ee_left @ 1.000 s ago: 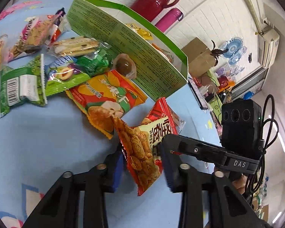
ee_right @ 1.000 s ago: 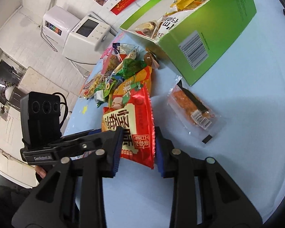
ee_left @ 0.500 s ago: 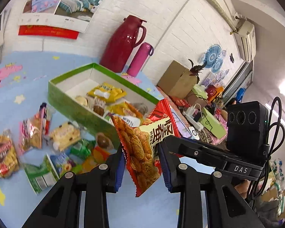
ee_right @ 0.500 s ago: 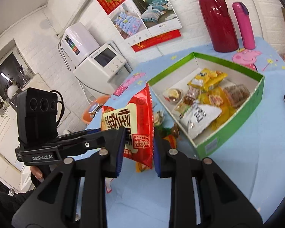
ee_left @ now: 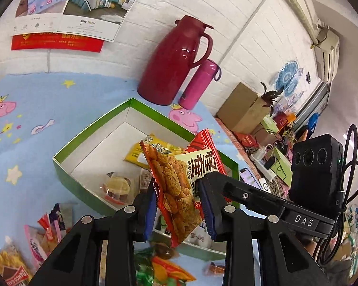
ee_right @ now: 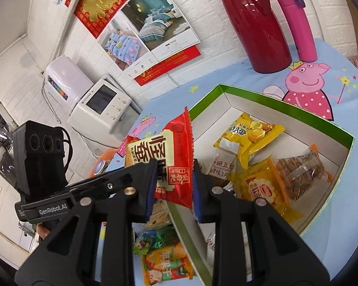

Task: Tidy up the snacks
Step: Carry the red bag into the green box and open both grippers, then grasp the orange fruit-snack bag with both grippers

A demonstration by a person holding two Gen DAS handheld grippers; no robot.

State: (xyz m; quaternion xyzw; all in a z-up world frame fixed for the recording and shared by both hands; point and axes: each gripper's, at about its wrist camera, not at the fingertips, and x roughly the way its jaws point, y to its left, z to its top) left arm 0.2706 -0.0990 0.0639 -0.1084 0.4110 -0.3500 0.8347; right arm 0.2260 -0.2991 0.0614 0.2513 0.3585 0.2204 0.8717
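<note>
From the left wrist, the left gripper point(ee_left: 176, 205) pinches a red snack bag point(ee_left: 179, 186) up in the air over the green box point(ee_left: 66, 169). Some snacks already lie inside; others wait on the blue table point(ee_left: 47, 100), blurry at the bottom.

From the right wrist, the right gripper point(ee_right: 173, 186) pinches the same bag too. Only here can you see the box's orange packet point(ee_right: 262, 186).
</note>
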